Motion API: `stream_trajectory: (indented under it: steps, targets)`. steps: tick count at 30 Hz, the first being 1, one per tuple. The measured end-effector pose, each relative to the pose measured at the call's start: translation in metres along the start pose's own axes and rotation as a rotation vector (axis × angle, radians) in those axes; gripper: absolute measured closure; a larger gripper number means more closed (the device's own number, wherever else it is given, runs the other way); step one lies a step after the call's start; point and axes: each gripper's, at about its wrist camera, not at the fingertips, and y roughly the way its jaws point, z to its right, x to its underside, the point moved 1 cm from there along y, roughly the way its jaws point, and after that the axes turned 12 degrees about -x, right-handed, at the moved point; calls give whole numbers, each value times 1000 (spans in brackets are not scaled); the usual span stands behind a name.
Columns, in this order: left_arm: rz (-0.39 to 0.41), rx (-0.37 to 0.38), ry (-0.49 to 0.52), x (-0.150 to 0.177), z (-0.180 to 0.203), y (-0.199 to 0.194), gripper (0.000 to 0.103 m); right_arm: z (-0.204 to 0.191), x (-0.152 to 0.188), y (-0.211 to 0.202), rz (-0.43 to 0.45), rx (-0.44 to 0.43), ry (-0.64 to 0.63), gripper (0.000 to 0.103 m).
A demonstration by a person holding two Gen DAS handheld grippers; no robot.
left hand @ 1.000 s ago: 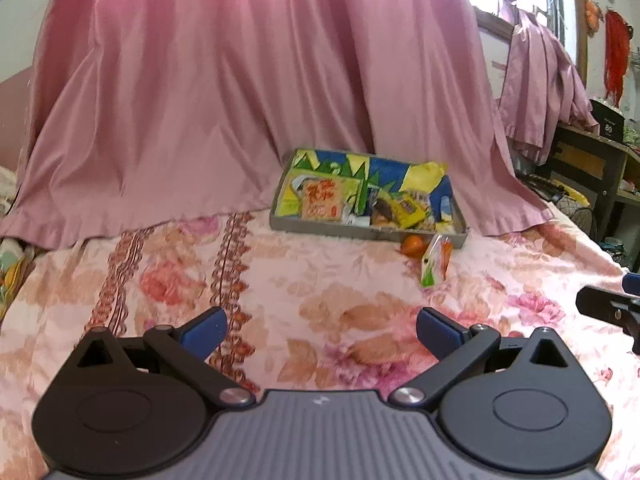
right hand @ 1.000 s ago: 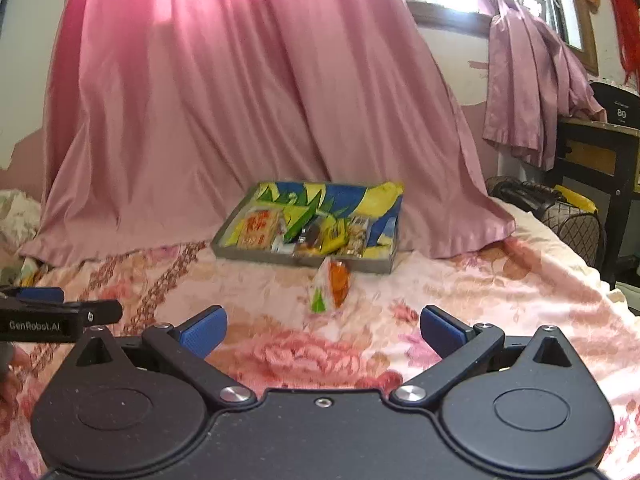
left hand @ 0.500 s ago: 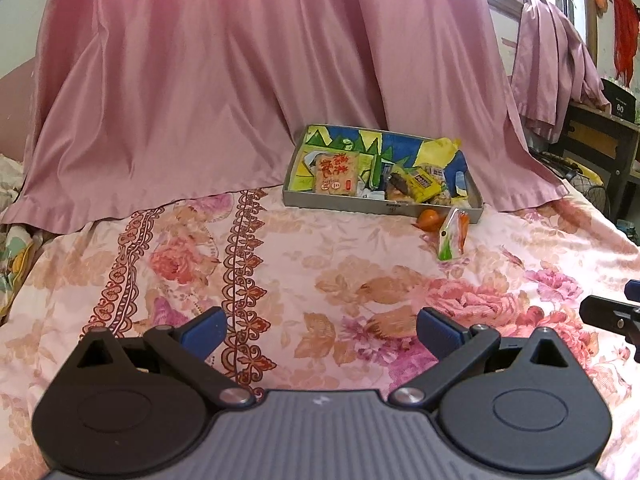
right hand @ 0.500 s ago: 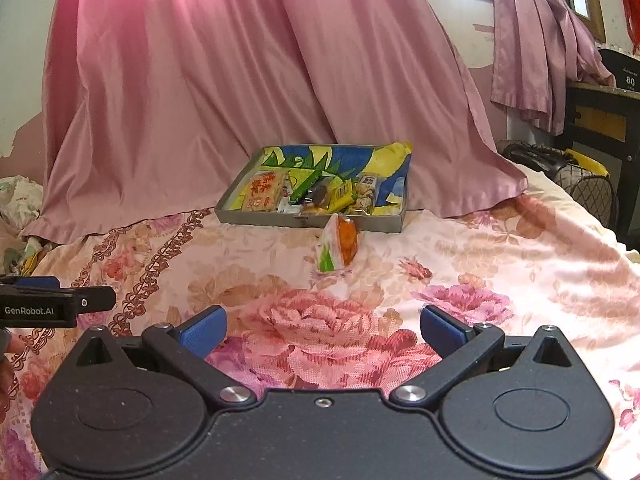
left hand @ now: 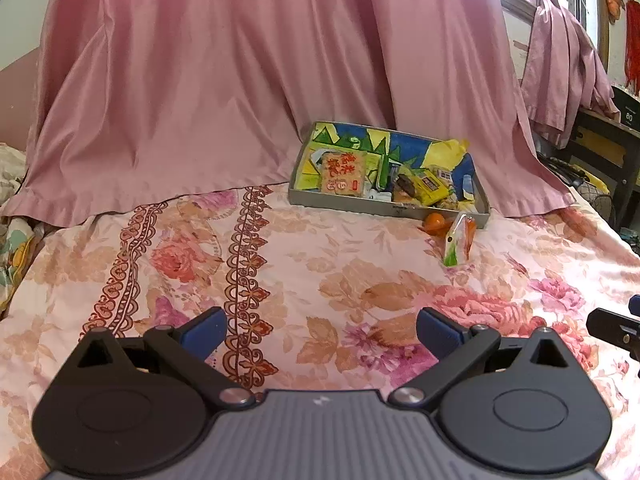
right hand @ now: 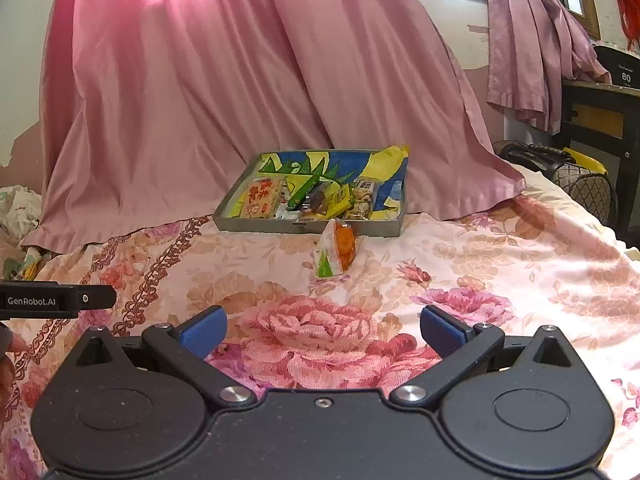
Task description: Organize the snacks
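Currently, status by item:

Left gripper: jaws spread wide, blue pads well apart, nothing between them; held above the bedspread, touching nothing.

Right gripper: jaws equally wide, empty; held above a large printed rose on the bedspread.

Tray: grey, shallow, at the far side of the bed against the pink curtain; filled with mixed snack packets.

Pouch: white, green and orange, standing on the bedspread just before the tray's front wall, outside it.

Orange item: small and round, beside the pouch at the tray wall; seen only in the left view, type not discernible.

Cut off: in the left view only a tip of the right gripper shows at the right edge; in the right view the left gripper appears as a black bar marked GenRobot.AI, with a fingertip at the frame edge.

Hard to read: packet labels in the tray are too small; their contents overlap one another.

Change since one second ago: both cameras have tilted down and now show more bedspread; tray and pouch have not moved; jaw opening is unchanged on both sides.
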Motion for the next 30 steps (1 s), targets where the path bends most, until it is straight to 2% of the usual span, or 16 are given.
stream_trajectory:
  steps: [10,21,26,30]
  targets:
    - [9,-7,7,-9,2,2,0,0,-5,4,26,-1,1,1]
    - [14,6,72,-34,13,5,0,10,-6,13,46,4,10,1]
    - [4,37,168,-58,16,17,0,16,-9,29,44,17,7,1]
    - [27,92,187,-68,21,39,0,24,-17,46,57,49,15,1]
